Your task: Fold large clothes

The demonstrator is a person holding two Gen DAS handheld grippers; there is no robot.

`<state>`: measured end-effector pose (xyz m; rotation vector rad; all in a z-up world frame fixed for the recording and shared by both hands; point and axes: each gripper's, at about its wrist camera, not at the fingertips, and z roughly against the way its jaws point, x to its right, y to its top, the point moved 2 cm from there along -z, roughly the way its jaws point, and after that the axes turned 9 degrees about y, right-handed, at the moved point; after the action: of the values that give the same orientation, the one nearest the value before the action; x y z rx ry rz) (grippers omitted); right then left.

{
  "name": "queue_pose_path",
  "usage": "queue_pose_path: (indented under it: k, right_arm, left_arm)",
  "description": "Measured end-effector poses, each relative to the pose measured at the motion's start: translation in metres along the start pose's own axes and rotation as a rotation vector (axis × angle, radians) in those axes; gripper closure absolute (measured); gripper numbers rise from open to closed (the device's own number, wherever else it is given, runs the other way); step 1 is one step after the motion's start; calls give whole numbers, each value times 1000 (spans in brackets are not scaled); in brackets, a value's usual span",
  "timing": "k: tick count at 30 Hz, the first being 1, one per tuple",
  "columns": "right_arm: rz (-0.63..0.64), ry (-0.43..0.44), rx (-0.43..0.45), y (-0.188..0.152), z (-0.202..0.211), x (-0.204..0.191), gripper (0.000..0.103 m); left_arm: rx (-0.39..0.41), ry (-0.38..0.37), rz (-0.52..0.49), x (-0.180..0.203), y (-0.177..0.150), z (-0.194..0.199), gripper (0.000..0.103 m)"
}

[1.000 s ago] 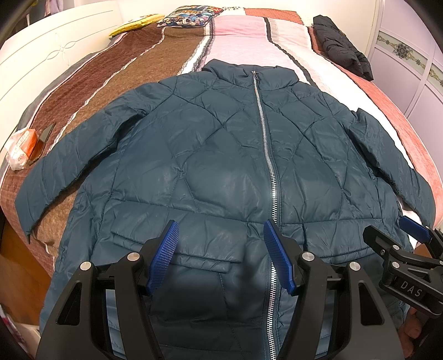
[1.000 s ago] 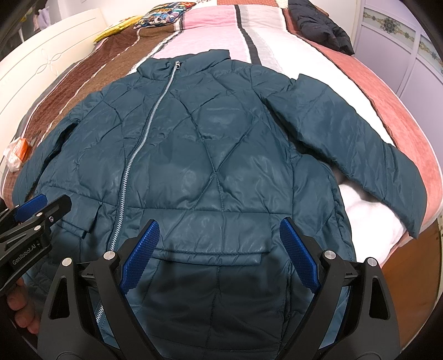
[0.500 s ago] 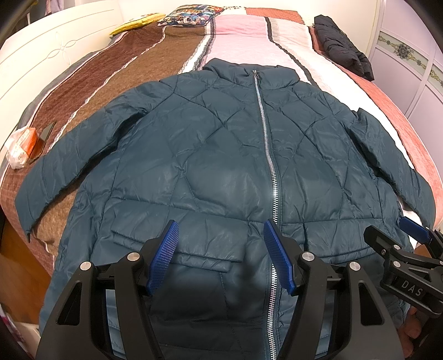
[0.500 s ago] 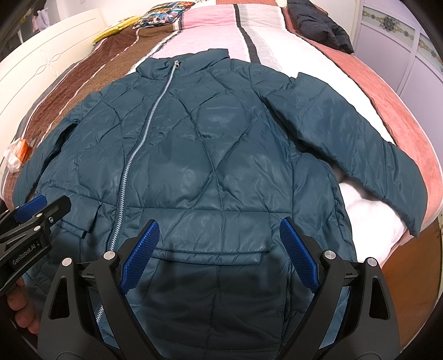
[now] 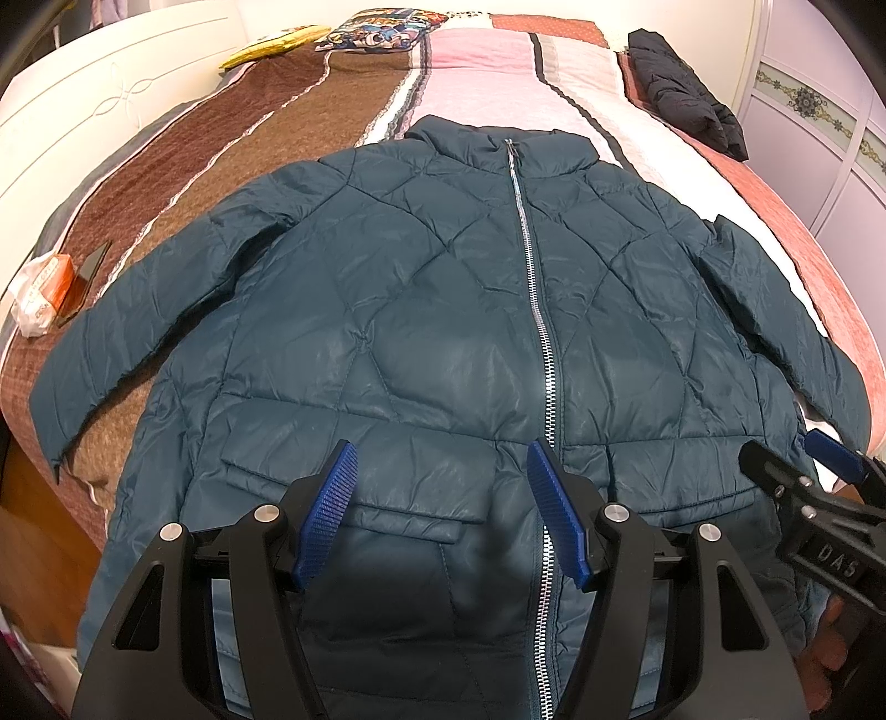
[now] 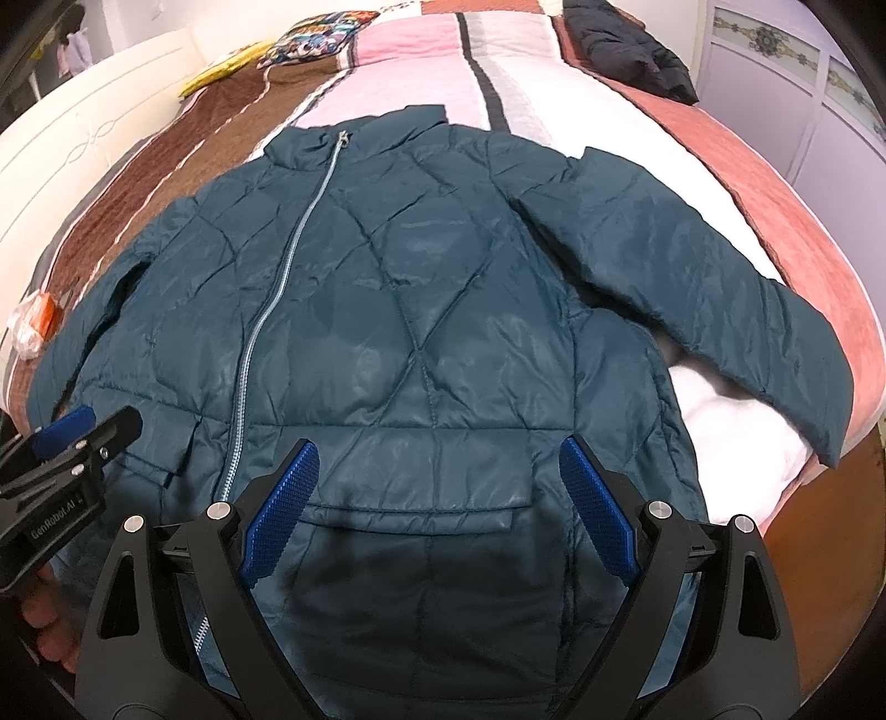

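Note:
A large teal quilted puffer jacket [image 5: 432, 332] lies flat and zipped on the bed, front up, collar far, both sleeves spread outward; it also fills the right wrist view [image 6: 421, 332]. My left gripper [image 5: 440, 509] is open and empty, above the jacket's lower front left of the silver zipper [image 5: 534, 299]. My right gripper [image 6: 437, 504] is open and empty above the lower right pocket flap. Each gripper shows at the edge of the other's view: the right one [image 5: 797, 482] and the left one [image 6: 83, 437].
The bed has a striped brown, pink and salmon cover [image 5: 232, 155]. A folded black garment [image 5: 686, 105] lies at the far right. An orange packet in plastic [image 5: 44, 288] lies at the left edge, pillows [image 5: 382, 27] at the head. White cupboards [image 5: 819, 127] stand on the right.
Both grippers have drawn back slightly; the jacket lies a little farther away in both views. Nothing was grasped, and the jacket has not shifted.

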<state>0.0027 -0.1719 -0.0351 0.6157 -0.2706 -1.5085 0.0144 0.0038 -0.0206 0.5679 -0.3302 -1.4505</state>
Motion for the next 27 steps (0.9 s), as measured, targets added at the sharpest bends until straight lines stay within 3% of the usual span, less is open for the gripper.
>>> queue_pose_path:
  k: [10, 16, 22, 27]
  right_arm:
    - [-22, -1, 7, 3, 3, 7, 15]
    - [-67, -7, 70, 12, 20, 27, 15]
    - [-322, 8, 117, 17, 46, 107, 15]
    - [-537, 6, 152, 10, 63, 176, 25]
  left_arm:
    - [1, -2, -5, 0, -3, -1, 37]
    - [15, -12, -27, 3, -3, 1, 32]
    - [35, -63, -110, 19, 2, 5, 31]
    - [42, -108, -193, 40, 8, 8, 30]
